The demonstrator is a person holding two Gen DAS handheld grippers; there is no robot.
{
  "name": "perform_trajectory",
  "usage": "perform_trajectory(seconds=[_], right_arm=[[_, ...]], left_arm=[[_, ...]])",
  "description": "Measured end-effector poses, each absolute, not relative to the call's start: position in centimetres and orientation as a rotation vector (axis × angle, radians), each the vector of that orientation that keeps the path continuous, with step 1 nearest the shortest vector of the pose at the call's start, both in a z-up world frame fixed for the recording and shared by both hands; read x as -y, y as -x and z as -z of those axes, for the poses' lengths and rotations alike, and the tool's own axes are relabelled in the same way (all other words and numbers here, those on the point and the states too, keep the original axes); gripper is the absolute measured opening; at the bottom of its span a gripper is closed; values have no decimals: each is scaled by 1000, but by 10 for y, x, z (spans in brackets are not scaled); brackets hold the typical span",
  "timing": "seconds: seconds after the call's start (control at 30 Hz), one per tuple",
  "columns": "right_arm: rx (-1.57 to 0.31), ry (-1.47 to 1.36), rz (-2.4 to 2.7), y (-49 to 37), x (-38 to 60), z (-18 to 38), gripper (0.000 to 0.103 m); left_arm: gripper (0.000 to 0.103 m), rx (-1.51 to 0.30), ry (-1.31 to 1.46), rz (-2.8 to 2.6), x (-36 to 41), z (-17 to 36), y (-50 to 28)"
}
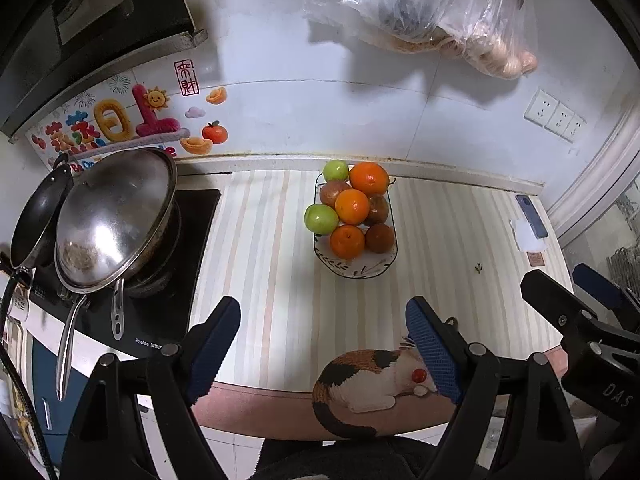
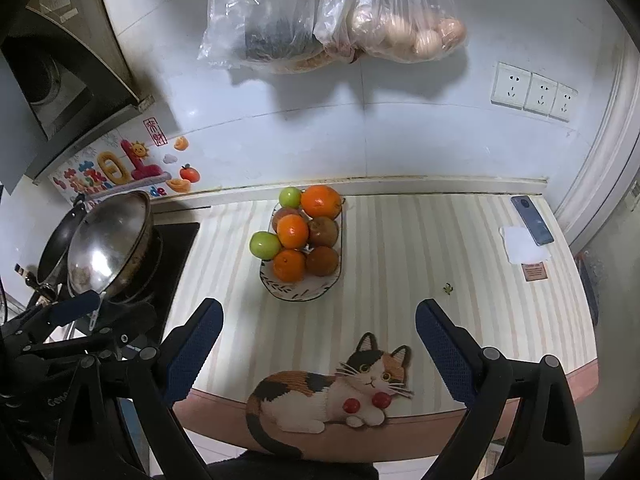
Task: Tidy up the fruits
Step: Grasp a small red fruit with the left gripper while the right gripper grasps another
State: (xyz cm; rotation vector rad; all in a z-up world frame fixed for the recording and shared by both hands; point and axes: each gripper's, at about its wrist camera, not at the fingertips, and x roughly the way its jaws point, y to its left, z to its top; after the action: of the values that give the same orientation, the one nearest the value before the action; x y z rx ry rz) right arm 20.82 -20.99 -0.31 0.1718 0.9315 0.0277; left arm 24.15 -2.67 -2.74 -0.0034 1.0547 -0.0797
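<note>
An oval white dish [image 1: 357, 274] [image 2: 301, 297] stands on the striped counter mat near the back wall. It is piled with three oranges [image 1: 352, 207] [image 2: 293, 231], two green apples [image 1: 321, 219] [image 2: 265, 244] and brownish round fruits [image 1: 380, 238] [image 2: 322, 261]. My left gripper [image 1: 323, 307] hangs open above the mat's front part, well short of the dish, with nothing between its blue pads. My right gripper [image 2: 320, 309] is also open and holds nothing, over the cat picture [image 2: 332, 390]. In the left wrist view the right gripper [image 1: 560, 282] shows at the right edge.
A wok under a steel lid [image 1: 116, 220] [image 2: 110, 242] and a black pan [image 1: 38, 216] sit on the hob at left. A phone [image 2: 532, 220] on white paper lies at the far right. Plastic bags [image 2: 332, 12] hang on the wall above the dish.
</note>
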Motion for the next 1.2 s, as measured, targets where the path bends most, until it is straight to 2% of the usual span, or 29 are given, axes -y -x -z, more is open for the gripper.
perform_trajectory(seconds=[0.07,0.13,0.17,0.27,0.5,0.53,0.67,0.7,0.9,0.97,1.2], right_arm=[[-932,-190,-30,-210,213,4,100],[-951,-218,-34,-214,218,12,102],[-966,-231,-33,-217,221,17,102],[-1042,-271,-16,-225,235,46,102],[-1300,-384,77,-230,283,174,101],[-1328,-411,79,-228,289,190,97],[-1469,-610,72,-220,308,265,72],[-1501,-650,78,-217,311,285,70],[-1569,-706,83,-211,309,329,47],[-1567,-713,78,-211,308,335,33],[-1502,-700,122,-206,337,316,33]], left_arm=[[86,-1058,5,87,27,29,-244],[96,-1061,7,87,28,35,-247],[98,-1066,5,83,28,39,-249],[98,-1092,-8,79,33,57,-256],[98,-1253,-127,120,67,136,-270],[98,-1291,-150,133,74,153,-272],[98,-1431,-199,165,94,208,-278],[98,-1469,-202,172,99,223,-278],[98,-1576,-219,241,124,260,-273],[98,-1588,-218,255,129,264,-273],[95,-1632,-198,376,163,284,-267]])
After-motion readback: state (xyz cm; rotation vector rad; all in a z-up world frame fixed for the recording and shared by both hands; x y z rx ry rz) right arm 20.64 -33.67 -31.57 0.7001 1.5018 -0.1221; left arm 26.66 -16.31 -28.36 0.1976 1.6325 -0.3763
